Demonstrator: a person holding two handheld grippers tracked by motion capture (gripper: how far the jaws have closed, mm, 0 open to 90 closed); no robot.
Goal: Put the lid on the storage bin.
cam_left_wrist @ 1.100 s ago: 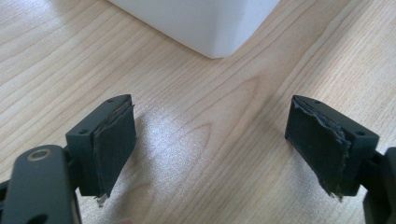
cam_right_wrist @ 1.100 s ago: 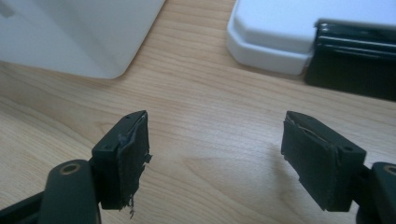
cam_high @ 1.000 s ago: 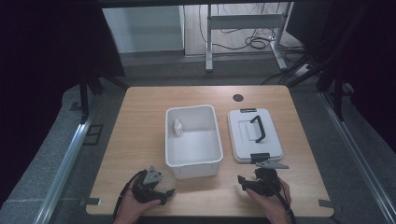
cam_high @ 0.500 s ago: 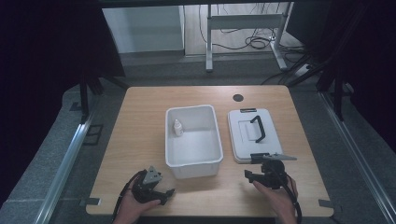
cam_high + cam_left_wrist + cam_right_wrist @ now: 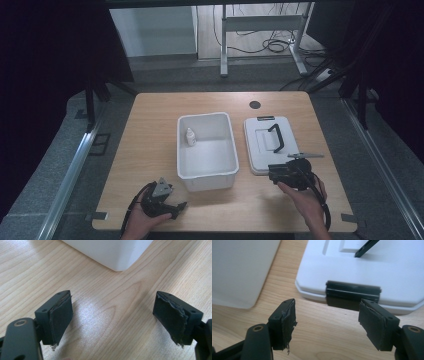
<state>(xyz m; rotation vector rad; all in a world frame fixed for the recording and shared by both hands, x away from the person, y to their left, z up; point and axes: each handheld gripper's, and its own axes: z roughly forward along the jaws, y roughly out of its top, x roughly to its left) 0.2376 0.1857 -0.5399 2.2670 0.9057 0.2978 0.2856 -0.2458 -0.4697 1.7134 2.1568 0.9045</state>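
A white bin (image 5: 179, 150) stands mid-table with a small white bottle (image 5: 190, 137) inside, by its left wall. To its right lies the white lid (image 5: 260, 142), flat, with a black handle (image 5: 276, 137) and a black latch (image 5: 353, 291) on its near edge. My right gripper (image 5: 276, 173) hovers at that near edge and faces the latch (image 5: 327, 305). Its jaws stand apart and have just been closing, with nothing between them. My left gripper (image 5: 175, 205) rests near the front edge, open and empty (image 5: 113, 297), and points at the bin's near corner (image 5: 112, 252).
A round dark grommet (image 5: 255, 105) sits in the tabletop behind the lid. The bin's side wall (image 5: 239, 270) lies just left of my right gripper. Bare wood (image 5: 150, 130) stretches left of the bin.
My right gripper has lifted and moved right and away from the person, up to the lid's near edge. The left gripper has stayed put.
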